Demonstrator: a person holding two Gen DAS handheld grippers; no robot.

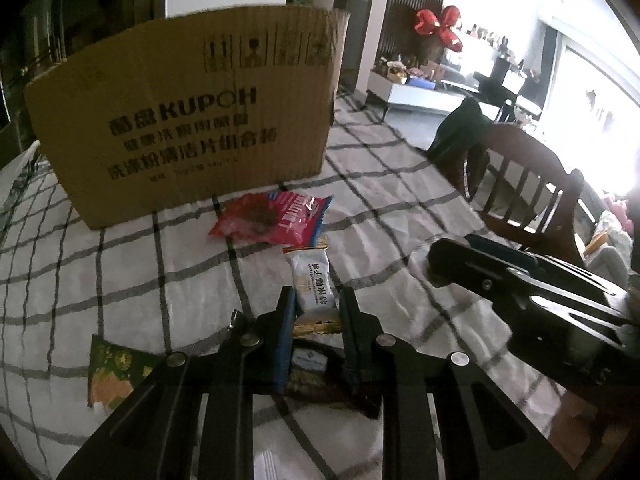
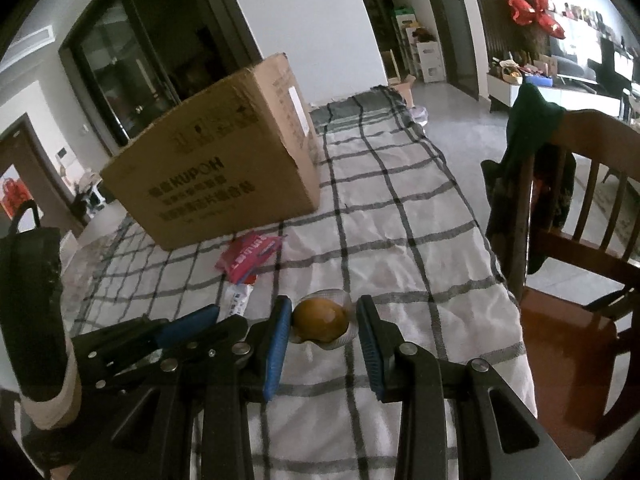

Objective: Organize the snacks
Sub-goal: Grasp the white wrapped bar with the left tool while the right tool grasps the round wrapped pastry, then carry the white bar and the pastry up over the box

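While the left gripper [image 1: 316,300] sits with its fingers narrowly apart around a white candy pack [image 1: 310,280] on the checked cloth [image 1: 120,264], the right gripper [image 2: 325,316] is wider around a round brown snack [image 2: 320,319]. A red packet [image 1: 272,218] lies farther off, near the big cardboard box [image 1: 180,120].
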